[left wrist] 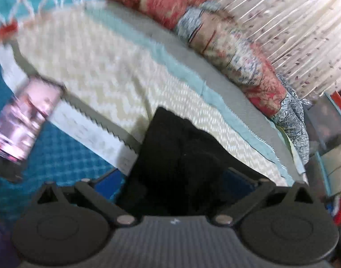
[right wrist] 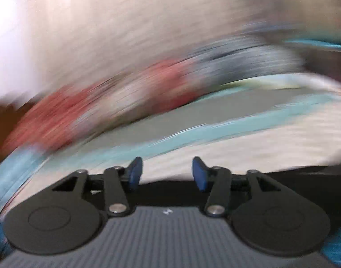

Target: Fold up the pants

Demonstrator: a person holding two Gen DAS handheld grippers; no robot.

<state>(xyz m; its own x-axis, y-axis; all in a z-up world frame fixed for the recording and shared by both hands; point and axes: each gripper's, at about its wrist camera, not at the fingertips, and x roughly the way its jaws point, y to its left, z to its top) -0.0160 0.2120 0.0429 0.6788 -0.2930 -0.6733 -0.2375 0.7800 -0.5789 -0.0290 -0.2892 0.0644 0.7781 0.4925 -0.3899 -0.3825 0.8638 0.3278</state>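
In the left wrist view, far left, a pink box [left wrist: 25, 120] lies at the edge of the bed, well apart from the black pants [left wrist: 181, 165]. The pants lie on the cream zigzag blanket [left wrist: 99, 67] on the bed, right in front of the left tongs [left wrist: 177, 185]. These tongs stand wide open, with the dark cloth low between them, and the pads do not seem to press on it. The pants look soft, floppy and light, so they will sag and bunch when lifted. A good place to take hold is likely a thick edge or a corner, where the cloth is doubled. The dark shape gets narrow toward its far end, so its long line seems to run away from the camera, up and a little left across the blanket. Which end is the waist cannot be told. Along the right lies a red flowered quilt [left wrist: 237, 51]. The right wrist view is very blurry. There the right tongs [right wrist: 167, 172] stand partly open with nothing between the blue pads [right wrist: 134, 172], and a strip of the pants lies just below them.
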